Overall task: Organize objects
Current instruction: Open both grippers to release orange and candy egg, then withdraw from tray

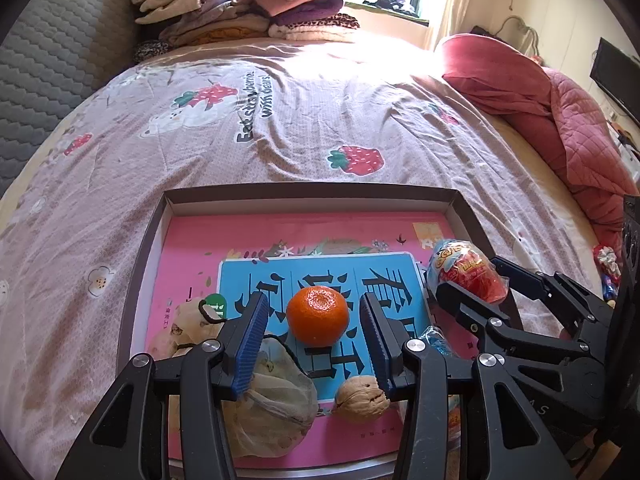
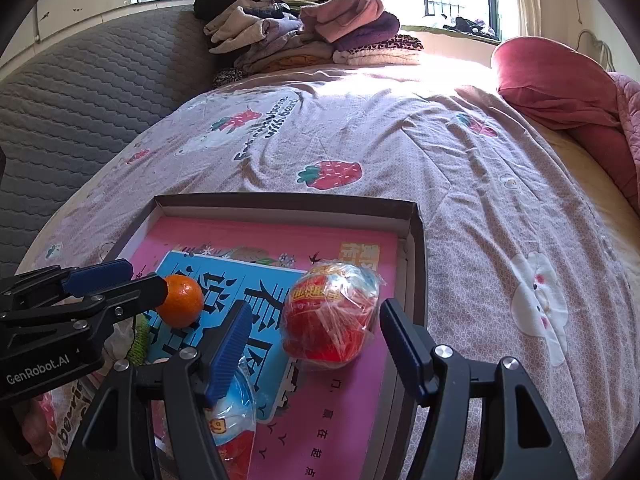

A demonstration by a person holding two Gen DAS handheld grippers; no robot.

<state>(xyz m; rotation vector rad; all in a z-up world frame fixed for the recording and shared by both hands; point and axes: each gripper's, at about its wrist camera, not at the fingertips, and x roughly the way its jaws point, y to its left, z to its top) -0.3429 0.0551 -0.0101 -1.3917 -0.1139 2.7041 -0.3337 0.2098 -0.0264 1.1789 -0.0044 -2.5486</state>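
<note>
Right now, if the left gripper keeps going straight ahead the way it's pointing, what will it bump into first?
Most likely the orange. It sits in the tray, right between the left gripper's open fingers and just ahead of them. Depth is hard to judge, so the fingers might touch the tray's floor beside it first.

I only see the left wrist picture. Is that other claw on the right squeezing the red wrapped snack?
Observer: No. In the right wrist view the right claw stands open around the red wrapped snack.
Operator: Where does the snack rest?
Observer: Inside the box, on its pink sheet, close to the right wall.
Operator: Anything else nearby?
Observer: A blue-and-red packet lies beneath the claw's finger nearer the orange.
</note>
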